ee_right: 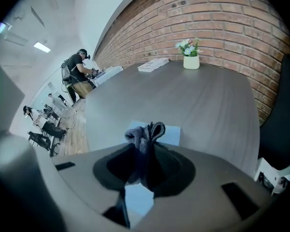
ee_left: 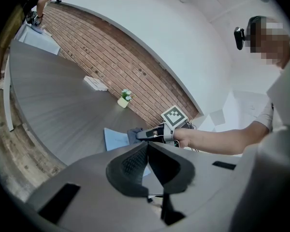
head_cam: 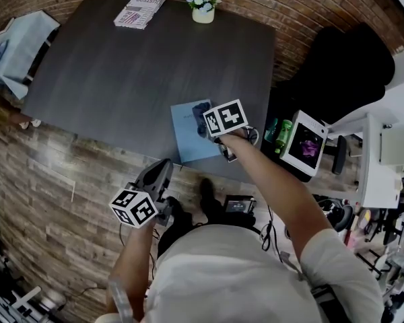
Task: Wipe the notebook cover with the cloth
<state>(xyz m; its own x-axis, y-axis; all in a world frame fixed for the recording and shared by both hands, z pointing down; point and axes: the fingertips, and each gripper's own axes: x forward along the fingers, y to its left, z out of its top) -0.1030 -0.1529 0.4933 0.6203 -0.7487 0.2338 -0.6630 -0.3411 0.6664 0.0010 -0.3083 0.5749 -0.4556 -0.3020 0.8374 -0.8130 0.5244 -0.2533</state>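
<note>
A light blue notebook lies near the front edge of the dark table. My right gripper hovers over it, shut on a bunched dark cloth; the same cloth rests against the notebook's cover. My left gripper is held off the table in front of its edge, jaws shut with nothing between them. In the left gripper view the notebook and cloth lie beyond the shut left gripper, with the right gripper over them.
A small flower pot and a stack of booklets stand at the table's far edge. A black chair and a boxed item sit to the right. Wooden floor lies in front.
</note>
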